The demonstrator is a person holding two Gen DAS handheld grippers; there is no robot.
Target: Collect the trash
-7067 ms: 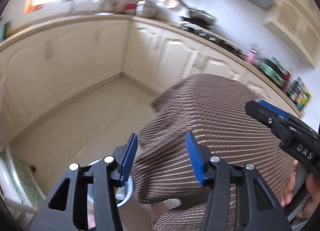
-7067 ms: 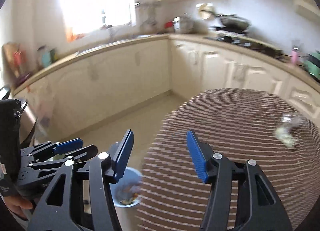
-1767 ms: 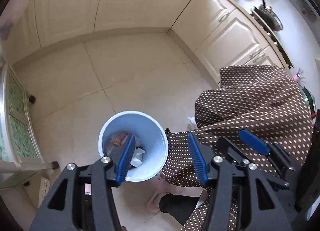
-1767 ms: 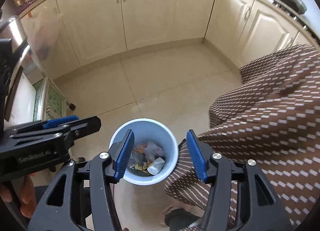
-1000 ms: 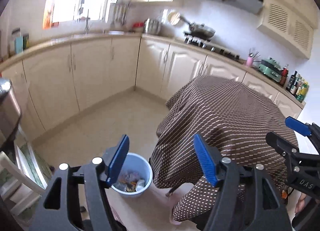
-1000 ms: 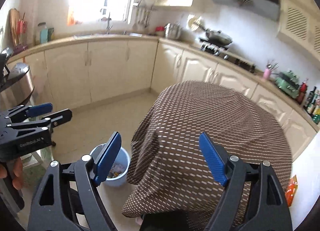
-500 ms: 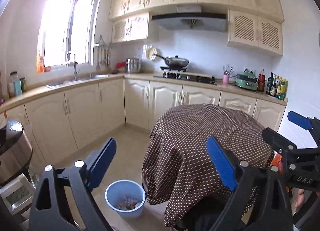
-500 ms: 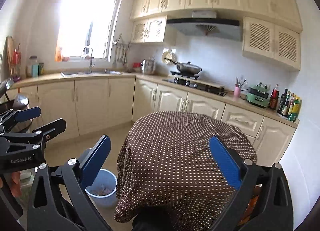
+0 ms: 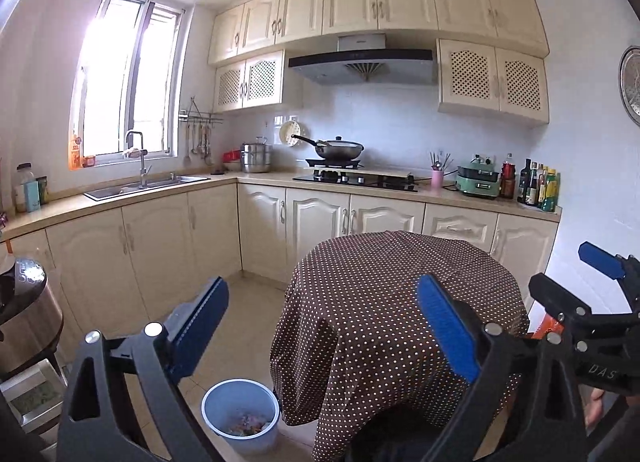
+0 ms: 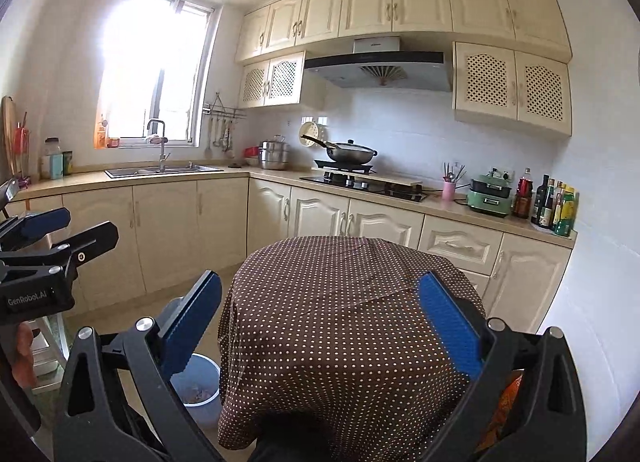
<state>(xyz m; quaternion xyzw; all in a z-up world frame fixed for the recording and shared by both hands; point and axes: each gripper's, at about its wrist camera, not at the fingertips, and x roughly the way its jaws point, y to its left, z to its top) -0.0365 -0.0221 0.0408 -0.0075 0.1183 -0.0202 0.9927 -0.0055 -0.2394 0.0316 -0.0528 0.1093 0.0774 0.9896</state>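
A light blue trash bin [image 9: 240, 414] stands on the floor left of the table, with mixed scraps [image 9: 246, 427] inside; it also shows in the right wrist view [image 10: 198, 388]. A round table under a brown dotted cloth [image 9: 400, 310] fills the middle; its top [image 10: 344, 302] is bare. My left gripper [image 9: 324, 326] is wide open and empty, held high and back from the table. My right gripper [image 10: 320, 322] is wide open and empty, beside it on the right.
Cream cabinets [image 9: 160, 246] run along the far walls, with a sink [image 9: 136, 186], a stove with a pan [image 9: 340, 150] and bottles [image 9: 536, 186]. An orange packet [image 10: 508, 394] lies low at the right of the table. A steel cooker [image 9: 24, 322] stands at left.
Both grippers have pulled up and back from above the bin to a level view of the kitchen. Both jaws have opened wider.
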